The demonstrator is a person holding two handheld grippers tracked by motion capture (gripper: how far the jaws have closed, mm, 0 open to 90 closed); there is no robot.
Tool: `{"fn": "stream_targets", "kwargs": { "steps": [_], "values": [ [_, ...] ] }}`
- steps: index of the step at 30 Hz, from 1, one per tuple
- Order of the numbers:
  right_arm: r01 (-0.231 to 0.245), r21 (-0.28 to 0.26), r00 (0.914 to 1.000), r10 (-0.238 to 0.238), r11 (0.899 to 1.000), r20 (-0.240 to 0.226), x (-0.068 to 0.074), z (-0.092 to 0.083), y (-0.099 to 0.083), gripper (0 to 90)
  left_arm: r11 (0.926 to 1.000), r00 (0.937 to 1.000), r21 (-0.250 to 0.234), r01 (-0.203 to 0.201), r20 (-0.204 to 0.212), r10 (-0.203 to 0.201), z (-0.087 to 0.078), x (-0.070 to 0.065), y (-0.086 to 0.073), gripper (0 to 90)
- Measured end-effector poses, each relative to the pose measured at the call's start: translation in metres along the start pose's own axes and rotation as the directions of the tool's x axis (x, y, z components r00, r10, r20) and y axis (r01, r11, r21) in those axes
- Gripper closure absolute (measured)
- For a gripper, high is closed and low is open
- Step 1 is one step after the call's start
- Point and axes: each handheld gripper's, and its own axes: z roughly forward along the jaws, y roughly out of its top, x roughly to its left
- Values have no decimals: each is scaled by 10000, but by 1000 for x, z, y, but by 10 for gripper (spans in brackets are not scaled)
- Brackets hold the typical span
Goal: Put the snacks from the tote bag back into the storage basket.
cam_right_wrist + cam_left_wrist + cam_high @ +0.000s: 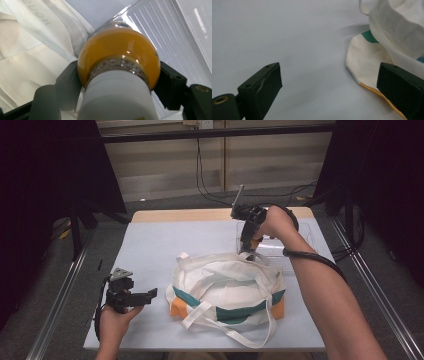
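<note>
A white cloth tote bag (pixel 227 290) with teal and orange panels lies slumped in the middle of the table, its straps loose. Above the bag's far edge my right gripper (pixel 248 247) points down, shut on a small bottle (pixel 118 47) of orange liquid with a white ribbed cap (pixel 117 95). The bottle's rounded end hangs over the bag's rim (pixel 30 50) and the edge of a clear tray (pixel 162 30). At the bag's left my left gripper (pixel 152 293) lies low over the table, jaws open and empty (pixel 329 85), facing the bag's corner (pixel 367 57).
A clear plastic tray (pixel 295 245) sits behind the bag at the right. The pale mat (pixel 150 245) covers the table, with a wooden strip (pixel 180 215) along the far edge. Dark stands and cables lie beyond the table.
</note>
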Motion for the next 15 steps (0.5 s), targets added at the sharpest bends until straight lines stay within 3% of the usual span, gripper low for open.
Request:
{"fn": "stream_targets", "kwargs": {
  "steps": [15],
  "values": [
    [0, 63, 10000, 0, 10000, -37, 0, 3, 0, 298, 10000, 10000, 0, 5, 14, -5, 0, 0, 0, 59]
  ]
}}
